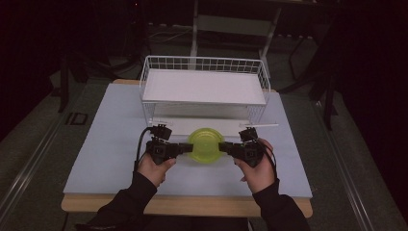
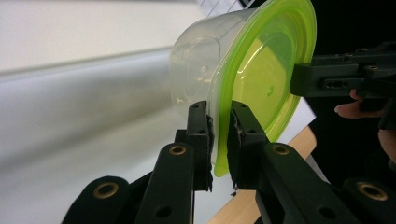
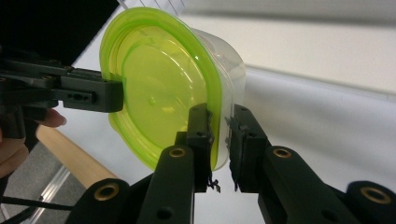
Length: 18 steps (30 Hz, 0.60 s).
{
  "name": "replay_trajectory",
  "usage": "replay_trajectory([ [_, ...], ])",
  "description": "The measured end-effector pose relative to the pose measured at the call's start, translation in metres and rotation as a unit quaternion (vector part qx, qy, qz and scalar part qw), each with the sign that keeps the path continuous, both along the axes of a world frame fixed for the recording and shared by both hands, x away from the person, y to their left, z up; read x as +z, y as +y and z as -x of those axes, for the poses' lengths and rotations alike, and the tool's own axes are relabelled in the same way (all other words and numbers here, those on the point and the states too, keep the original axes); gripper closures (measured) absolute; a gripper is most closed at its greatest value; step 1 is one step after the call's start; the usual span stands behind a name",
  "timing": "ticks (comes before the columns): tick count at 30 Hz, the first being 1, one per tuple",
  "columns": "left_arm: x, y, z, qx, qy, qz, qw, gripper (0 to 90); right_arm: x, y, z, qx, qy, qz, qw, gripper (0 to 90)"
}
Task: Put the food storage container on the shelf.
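Observation:
A round clear plastic container with a lime-green lid (image 1: pixel 204 145) is held over the pale table, between my two grippers. My left gripper (image 1: pixel 184 148) is shut on the lid's left rim; in the left gripper view the container (image 2: pixel 243 70) has its green rim pinched between my left gripper's (image 2: pixel 219 128) two black jaws. My right gripper (image 1: pixel 223 147) is shut on the opposite rim. In the right gripper view the container (image 3: pixel 159 93) has its rim clamped by my right gripper (image 3: pixel 219 123), with the left gripper (image 3: pixel 93 95) on the far edge.
A white wire rack (image 1: pixel 204 86) with a flat white shelf stands just behind the container at the table's (image 1: pixel 110 139) middle back. The wooden front edge (image 1: pixel 192 204) runs near the person's sleeves. Dark floor surrounds the table.

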<state>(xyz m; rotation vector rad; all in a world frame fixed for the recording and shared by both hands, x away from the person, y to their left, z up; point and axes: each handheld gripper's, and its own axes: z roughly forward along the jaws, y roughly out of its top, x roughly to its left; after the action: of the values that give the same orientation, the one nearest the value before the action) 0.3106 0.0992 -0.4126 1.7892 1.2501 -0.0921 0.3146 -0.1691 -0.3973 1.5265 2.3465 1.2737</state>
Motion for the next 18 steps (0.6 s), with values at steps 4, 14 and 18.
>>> replay_trajectory([
  [4, 0.017, 0.002, -0.001, 0.003, -0.008, 0.007, 0.9999, 81.3, 0.018, 0.0, 0.001, 0.0, -0.015, -0.006, 0.9999, 79.6],
  [14, 0.053, 0.008, -0.011, 0.014, -0.034, 0.016, 0.9992, 81.3, 0.057, 0.006, -0.006, -0.005, -0.05, -0.014, 0.9986, 79.7],
  [18, 0.065, 0.01, -0.018, 0.023, -0.038, 0.02, 0.9988, 81.2, 0.071, 0.009, -0.013, -0.007, -0.058, -0.015, 0.9982, 79.7],
])
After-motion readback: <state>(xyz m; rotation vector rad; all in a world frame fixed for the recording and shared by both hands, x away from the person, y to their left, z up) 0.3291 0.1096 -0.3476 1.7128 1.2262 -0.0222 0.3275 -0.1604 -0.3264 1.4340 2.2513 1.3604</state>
